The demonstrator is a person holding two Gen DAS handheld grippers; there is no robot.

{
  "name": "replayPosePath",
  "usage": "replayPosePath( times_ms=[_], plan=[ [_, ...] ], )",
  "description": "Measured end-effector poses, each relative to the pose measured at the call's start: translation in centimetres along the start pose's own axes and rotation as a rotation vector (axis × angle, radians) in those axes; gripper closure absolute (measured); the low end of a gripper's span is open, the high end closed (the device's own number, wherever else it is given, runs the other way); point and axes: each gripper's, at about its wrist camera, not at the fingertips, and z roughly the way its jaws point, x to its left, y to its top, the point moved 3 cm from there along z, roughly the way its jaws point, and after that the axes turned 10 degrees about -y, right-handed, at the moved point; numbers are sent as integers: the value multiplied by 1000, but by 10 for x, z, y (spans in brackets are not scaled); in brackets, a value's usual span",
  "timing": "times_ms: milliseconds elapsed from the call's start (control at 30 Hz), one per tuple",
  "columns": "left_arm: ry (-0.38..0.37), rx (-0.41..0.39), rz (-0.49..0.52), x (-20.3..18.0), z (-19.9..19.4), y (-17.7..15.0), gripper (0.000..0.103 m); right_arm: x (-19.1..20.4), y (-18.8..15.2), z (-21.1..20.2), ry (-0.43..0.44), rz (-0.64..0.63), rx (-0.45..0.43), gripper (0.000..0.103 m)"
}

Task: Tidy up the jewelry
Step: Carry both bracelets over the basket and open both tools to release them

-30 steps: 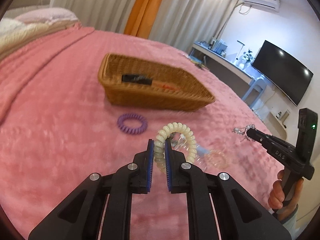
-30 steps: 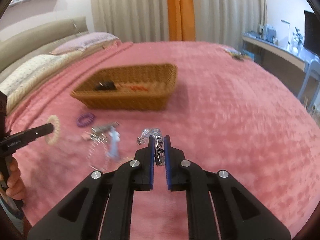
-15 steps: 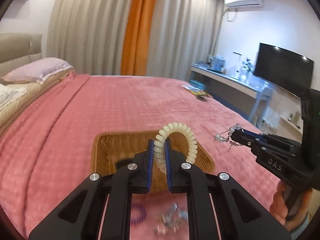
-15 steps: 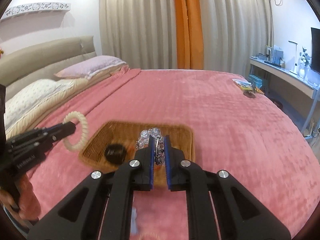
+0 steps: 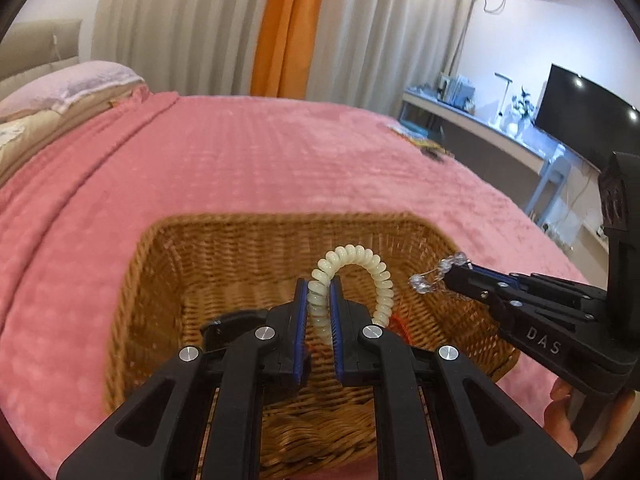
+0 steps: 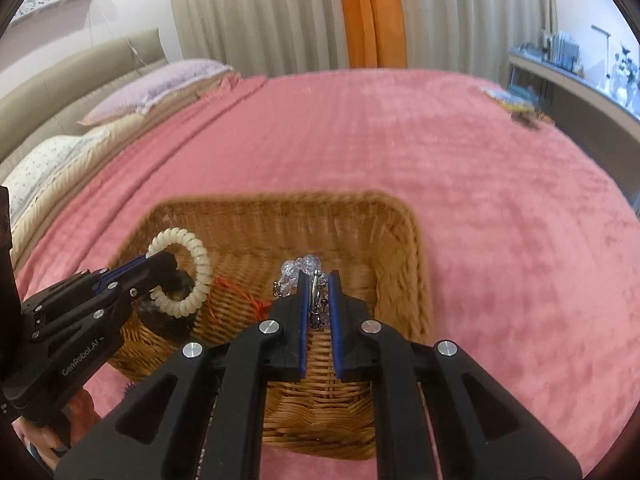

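A rectangular wicker basket (image 5: pixel 256 248) (image 6: pixel 404 248) sits on the pink bedspread, and both grippers hang over it. My left gripper (image 5: pixel 319 286) (image 6: pixel 162 260) is shut on a cream spiral hair tie (image 5: pixel 372 268) (image 6: pixel 196 256) that arches up from its pads. My right gripper (image 6: pixel 319 280) (image 5: pixel 450 274) is shut on a clear crystal bead bracelet (image 6: pixel 298 266) (image 5: pixel 434 276) with a metal clasp. In the basket lie a black item (image 5: pixel 228 322) (image 6: pixel 180 280) and a red-orange cord (image 6: pixel 244 298) (image 5: pixel 400 322), both partly hidden by the fingers.
The pink bedspread (image 5: pixel 280 160) spreads wide on all sides of the basket. Pillows (image 6: pixel 160 84) and a headboard are at the far left. A desk (image 5: pixel 480 128) with a monitor (image 5: pixel 592 120) runs along the right wall. Small items (image 6: pixel 516 106) lie at the bed's far right edge.
Both grippers travelled forward with their loads, from above the loose jewelry on the bedspread to over the basket. The purple hair tie and the other loose pieces have dropped out of view.
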Motion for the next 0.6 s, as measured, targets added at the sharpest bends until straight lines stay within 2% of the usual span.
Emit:
replayPosePath(
  times_ms=[200,233,267,333,367,400,600],
  plan=[
    [-7,32,15,-2,6,-7,92,10,-9,7,-9,-42,44,95],
    [-9,34,14,-1,5,-7,90,10,-10,8,-2,-42,52,94],
    [-14,34,12,-1,4,-8,83,10,-12,10,11,-35,67,93],
    [-14,30,8,-1,1,-8,68,6,-14,13,33,-14,97,74],
    [-19,26,2,-1,-2,-9,57,2,-16,12,40,-4,94,67],
    [-23,19,-1,-1,-4,-9,56,0,-17,10,32,-1,81,55],
    [-49,-44,-20,-3,-32,-5,56,-10,-14,-24,63,39,-7,54]
  ],
)
